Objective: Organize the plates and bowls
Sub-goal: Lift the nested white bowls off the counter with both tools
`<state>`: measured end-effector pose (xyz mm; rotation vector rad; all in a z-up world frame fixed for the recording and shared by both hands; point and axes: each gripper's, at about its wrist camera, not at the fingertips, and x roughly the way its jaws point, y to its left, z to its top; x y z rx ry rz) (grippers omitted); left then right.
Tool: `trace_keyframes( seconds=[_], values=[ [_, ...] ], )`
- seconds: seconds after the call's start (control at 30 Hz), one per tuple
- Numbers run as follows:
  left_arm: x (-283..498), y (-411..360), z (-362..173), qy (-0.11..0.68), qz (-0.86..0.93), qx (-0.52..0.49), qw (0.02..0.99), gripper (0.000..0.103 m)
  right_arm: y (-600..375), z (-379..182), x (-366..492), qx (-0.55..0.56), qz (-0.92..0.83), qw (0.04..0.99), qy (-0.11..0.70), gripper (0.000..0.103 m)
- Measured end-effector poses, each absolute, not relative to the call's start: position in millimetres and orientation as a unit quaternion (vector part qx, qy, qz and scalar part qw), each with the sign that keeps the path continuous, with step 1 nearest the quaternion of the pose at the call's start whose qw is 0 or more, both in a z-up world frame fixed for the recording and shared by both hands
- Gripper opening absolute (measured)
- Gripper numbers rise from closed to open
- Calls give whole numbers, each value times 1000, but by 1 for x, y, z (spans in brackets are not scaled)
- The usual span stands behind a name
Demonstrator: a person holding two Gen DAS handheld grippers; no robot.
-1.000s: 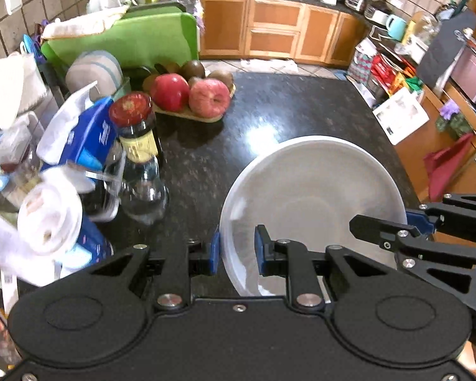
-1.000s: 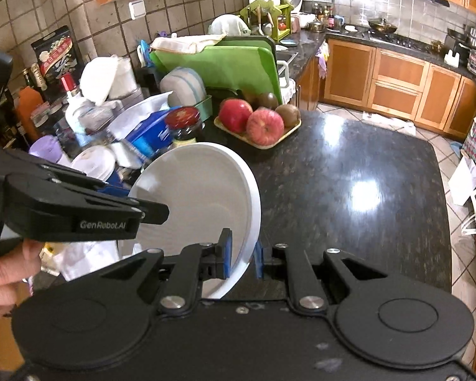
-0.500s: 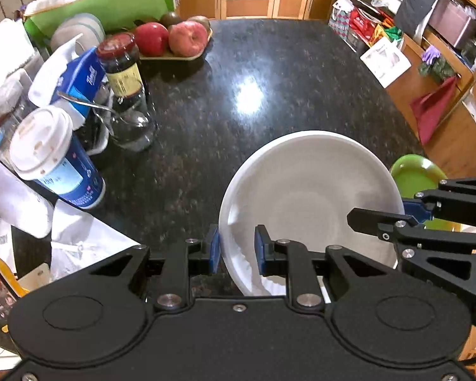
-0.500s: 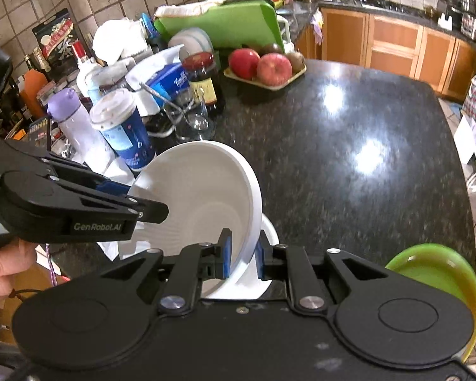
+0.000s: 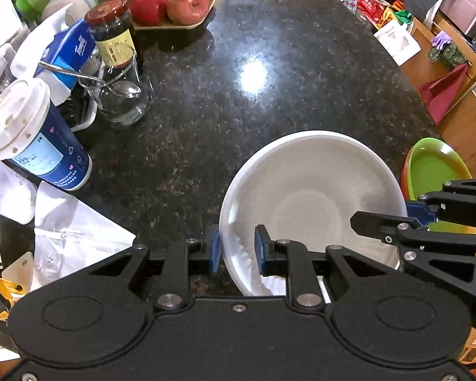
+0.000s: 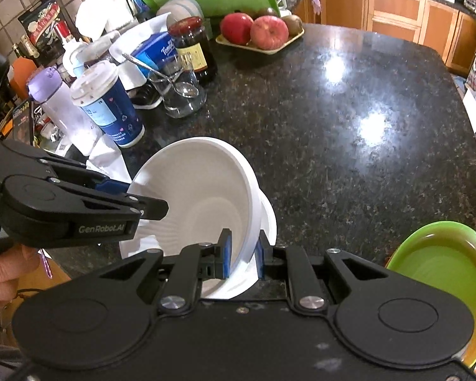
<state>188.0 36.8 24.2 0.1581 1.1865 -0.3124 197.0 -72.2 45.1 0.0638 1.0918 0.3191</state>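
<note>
A white bowl (image 5: 311, 197) hangs low over the near edge of the black granite counter (image 5: 269, 79). My left gripper (image 5: 237, 250) is shut on its left rim. My right gripper (image 6: 241, 255) is shut on its right rim; the same bowl (image 6: 200, 190) tilts in the right wrist view. Under it sits another white dish (image 6: 268, 222), mostly hidden. A green bowl (image 5: 431, 168) sits at the counter's right near corner, stacked on an orange one; it also shows in the right wrist view (image 6: 444, 260).
Along the left side stand a blue paper cup (image 5: 35, 139), a glass with a spoon (image 5: 120, 95), a dark jar (image 5: 114, 31) and a tissue pack (image 5: 69, 50). A tray of apples (image 5: 171, 9) sits at the back. White papers (image 5: 69, 231) lie near left.
Both grippers have carried the white bowl back toward the counter's near edge and lowered it over the other white dish. The green bowl came into view at the right.
</note>
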Motion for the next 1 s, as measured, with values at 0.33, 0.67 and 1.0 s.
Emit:
trace_keyframes(
  seconds=[0.33,0.67,1.0],
  values=[
    [192,34,15,569,-155,78,804,29,-77,30,209,33,151,827,541,17],
    [195,38,13,571,-152,76,803,29,-76,29,213,30,143,830,538,19],
    [195,43,13,570,-150,70,805,30,-80,21,219,23,122,834,538,19]
  ],
)
